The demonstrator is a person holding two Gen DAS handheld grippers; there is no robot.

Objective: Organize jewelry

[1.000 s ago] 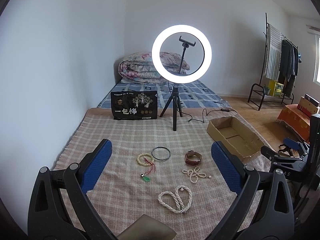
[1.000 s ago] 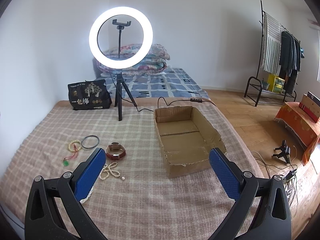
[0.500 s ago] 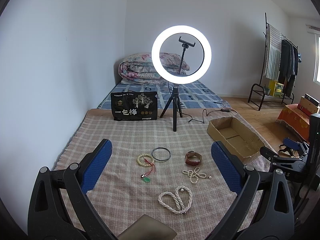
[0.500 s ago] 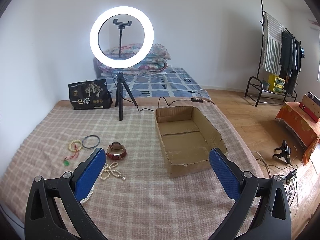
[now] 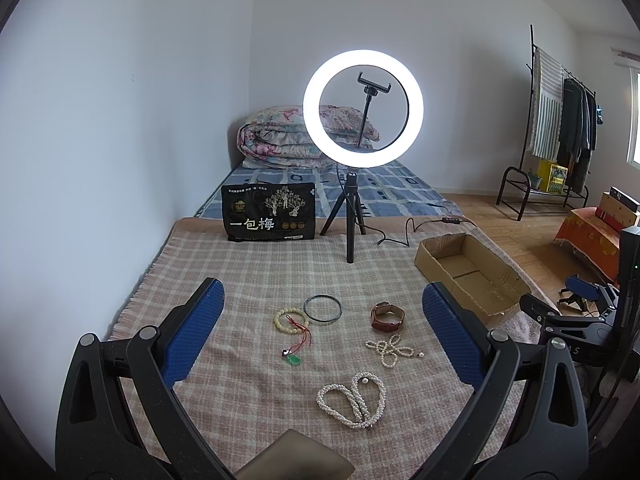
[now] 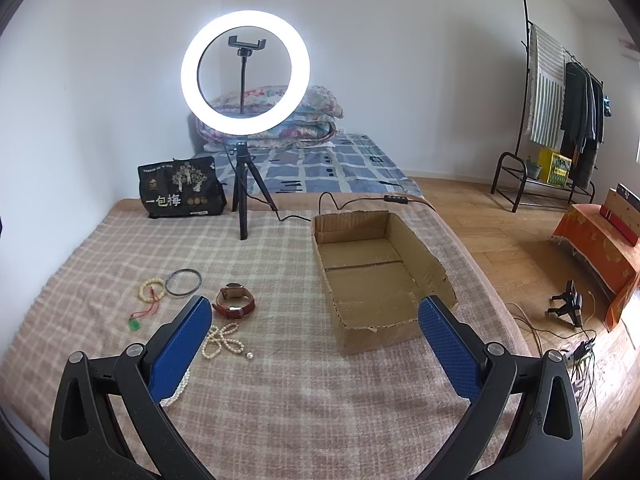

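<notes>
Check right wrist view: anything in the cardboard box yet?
No, the cardboard box shows only its bare floor; the watch lies on the blanket.

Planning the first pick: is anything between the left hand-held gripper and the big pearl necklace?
Nothing visible: the left hand-held gripper is open, with only bare blanket before the pearl necklace.

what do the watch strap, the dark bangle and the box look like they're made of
Watch strap: looks like brown leather, smooth with a slight sheen; could be imitation.
Dark bangle: a thin, rigid, dark hoop, perhaps metal or stone; the view leaves it open.
Box: plain corrugated cardboard, matte brown, with a ragged torn front edge and nothing inside.
</notes>
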